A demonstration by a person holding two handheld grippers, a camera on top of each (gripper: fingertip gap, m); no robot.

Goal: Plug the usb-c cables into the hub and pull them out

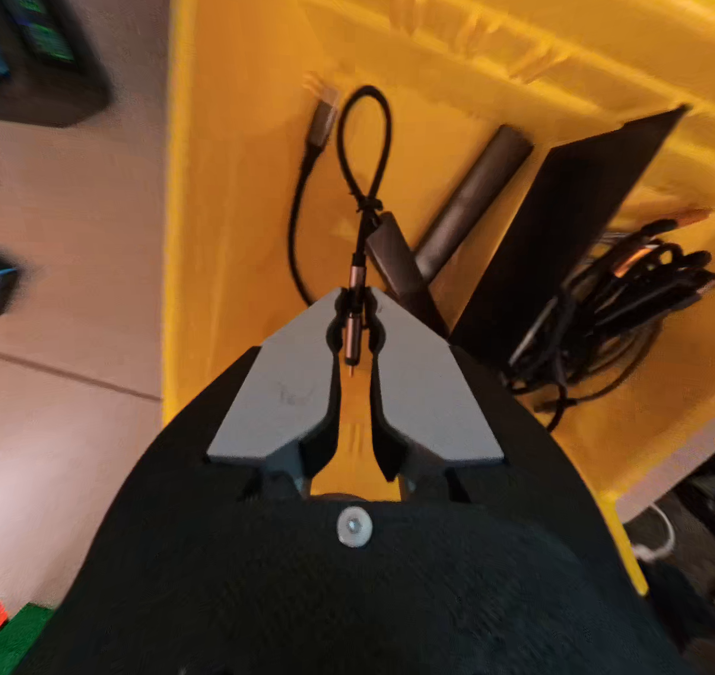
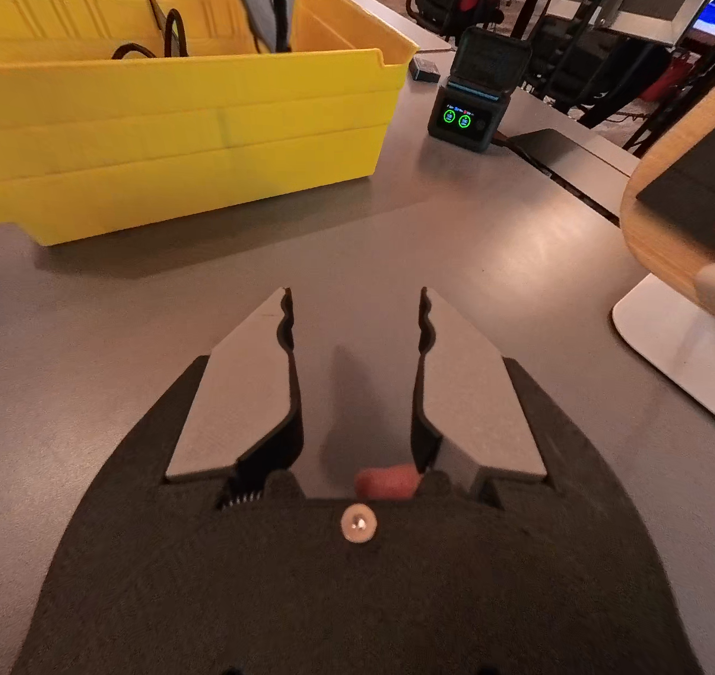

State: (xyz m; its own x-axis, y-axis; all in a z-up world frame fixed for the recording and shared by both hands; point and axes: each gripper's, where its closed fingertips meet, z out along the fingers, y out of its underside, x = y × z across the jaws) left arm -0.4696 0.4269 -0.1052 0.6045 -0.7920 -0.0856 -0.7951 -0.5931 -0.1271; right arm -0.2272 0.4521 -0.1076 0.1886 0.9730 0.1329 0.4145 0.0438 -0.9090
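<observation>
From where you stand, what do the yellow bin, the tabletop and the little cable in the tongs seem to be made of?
The yellow bin looks like moulded plastic: smooth, ribbed walls, uniform colour. The tabletop seems a grey laminate with a satin sheen from soft reflections, though the core is hidden. The short cable in the left tongs appears braided black with coppery metal-looking plugs; blur leaves this uncertain.

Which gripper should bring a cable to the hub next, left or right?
Left, probably. The left gripper is shut on a short looped usb-c cable above the yellow bin, where a grey hub-like bar lies. The right gripper is open and empty over the table, outside the bin.
</observation>
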